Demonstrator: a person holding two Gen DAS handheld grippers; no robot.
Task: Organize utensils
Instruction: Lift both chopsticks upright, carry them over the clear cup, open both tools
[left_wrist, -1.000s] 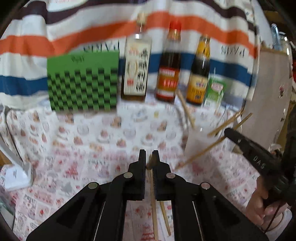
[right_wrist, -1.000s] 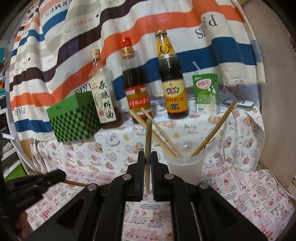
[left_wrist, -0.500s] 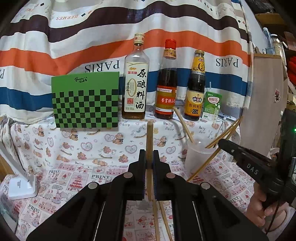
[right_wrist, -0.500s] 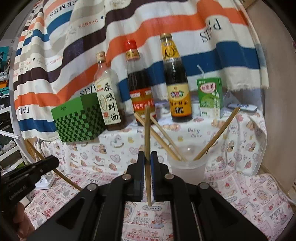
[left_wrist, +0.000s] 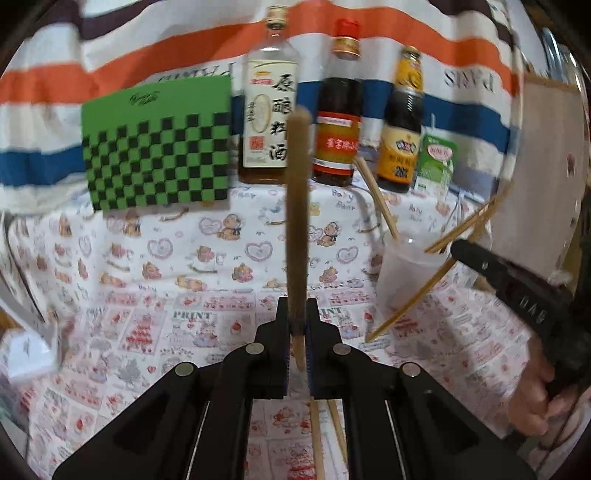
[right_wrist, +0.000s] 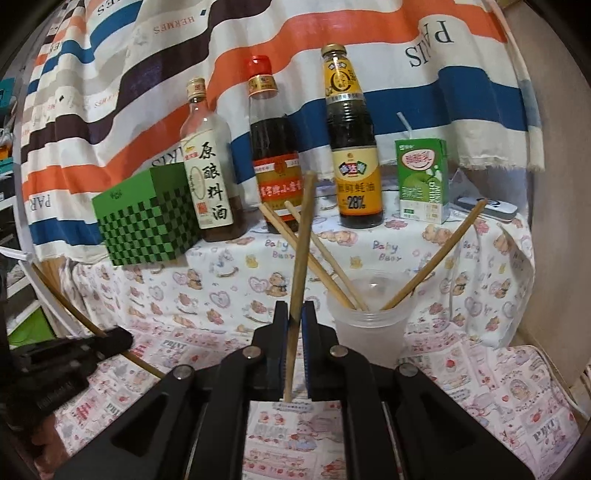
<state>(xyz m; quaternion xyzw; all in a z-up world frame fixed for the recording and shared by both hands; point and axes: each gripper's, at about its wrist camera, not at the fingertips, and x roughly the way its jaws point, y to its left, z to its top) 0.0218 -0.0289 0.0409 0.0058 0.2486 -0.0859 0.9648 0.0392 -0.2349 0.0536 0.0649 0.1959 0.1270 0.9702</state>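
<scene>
Right jaws: your right gripper (right_wrist: 294, 321) is clamped on a chopstick (right_wrist: 300, 266), pinched low on its shaft so most of its length stands above the jaws, tilted a little right at the top
Left jaws: your left gripper (left_wrist: 296, 321) is likewise closed on a second chopstick (left_wrist: 297, 221), held near its thin end, close to upright
Cup: the clear plastic cup (right_wrist: 367, 332) sits just right of the right jaws and slightly beyond them; three chopsticks (right_wrist: 432, 258) already lean inside, two to the left rim, one to the right
Key relation: the right stick's long axis runs near vertical and the cup mouth lies just beside its lower tip, so the right hand looks nearer; from the left jaws the cup (left_wrist: 406, 273) is well to the right
Left on the surface: two more chopsticks (left_wrist: 317, 443) lie below the left jaws, on the printed cloth (left_wrist: 147, 332), away from the cup
Judgement: you would likely carry the right stick over the cup mouth first, tip down, clearing the leaning sticks
</scene>
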